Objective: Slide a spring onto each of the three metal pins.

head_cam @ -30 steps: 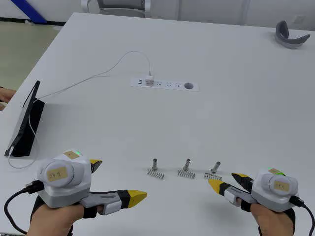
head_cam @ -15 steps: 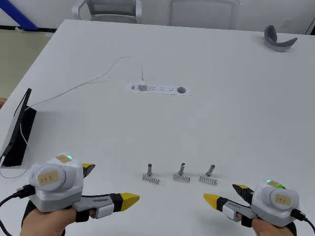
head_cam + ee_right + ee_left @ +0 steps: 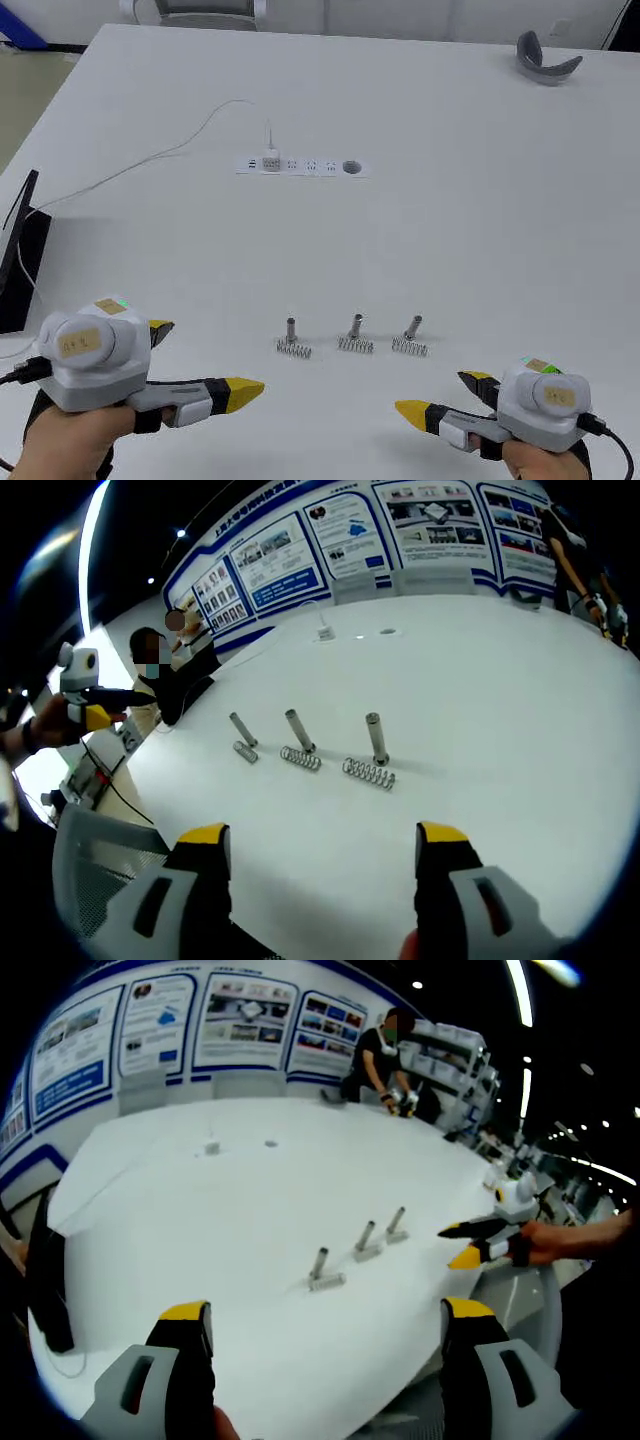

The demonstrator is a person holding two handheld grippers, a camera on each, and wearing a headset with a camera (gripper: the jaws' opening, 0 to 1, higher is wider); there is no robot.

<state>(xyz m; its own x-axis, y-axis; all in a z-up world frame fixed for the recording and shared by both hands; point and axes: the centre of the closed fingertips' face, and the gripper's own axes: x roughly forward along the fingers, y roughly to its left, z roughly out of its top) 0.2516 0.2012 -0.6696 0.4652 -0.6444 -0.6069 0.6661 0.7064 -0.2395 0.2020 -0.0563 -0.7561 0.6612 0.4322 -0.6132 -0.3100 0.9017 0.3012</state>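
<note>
Two grippers down at the near edge of the white table (image 3: 480, 220), empty-handed: left gripper (image 3: 211, 356) with jaws spread wide and nothing between them, right gripper (image 3: 432, 392) likewise gaping, gripping nothing. Out ahead, between the pair, three metal pins (image 3: 355, 325) standing upright in a row, well apart from either set of tips. Just in front of each pin, lying flat on the tabletop, one spring (image 3: 354, 346) apiece, so none threaded yet by the look of it. Plenty to fumble from here. Tiny coils flat on a slick surface: likely to roll or skate away under a clumsy pinch, or to ping out sideways under too hard a squeeze. Close quarters too, with spring and pin base nearly touching, so easy to clip a pin on the way in and topple it, free-standing as far as can be judged. Then the threading itself: a tilted coil apt to snag on the pin top and jump loose.
</note>
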